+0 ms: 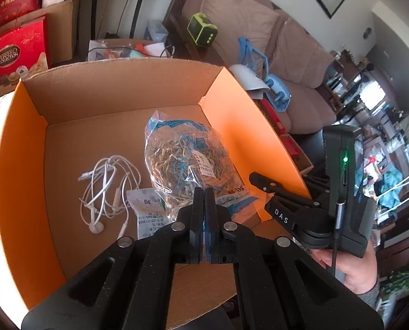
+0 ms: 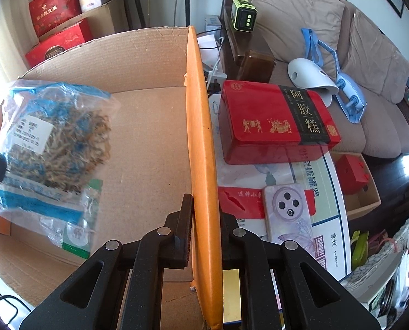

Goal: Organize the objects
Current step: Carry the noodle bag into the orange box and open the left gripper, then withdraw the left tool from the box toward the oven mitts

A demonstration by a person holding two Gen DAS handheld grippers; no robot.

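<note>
A cardboard box [image 1: 116, 88] with orange flaps stands open. My left gripper [image 1: 204, 192] is shut on the edge of a clear plastic bag of dried herbs [image 1: 182, 156] and holds it inside the box; the bag also shows in the right wrist view [image 2: 53, 137]. White earphones [image 1: 105, 192] and a small packet [image 1: 146, 209] lie on the box floor. My right gripper [image 2: 204, 206] is shut on the box's orange right flap [image 2: 201, 137], one finger on each side. A red tin [image 2: 276, 121] and a phone [image 2: 287, 209] lie outside the box on the right.
A sofa [image 2: 328, 27] with a blue strap item [image 2: 342, 88] and a white mask-like shell [image 2: 309, 74] is behind the table. Red gift boxes [image 1: 14, 52] are stacked at the back left. A green cube device [image 2: 244, 18] stands at the back.
</note>
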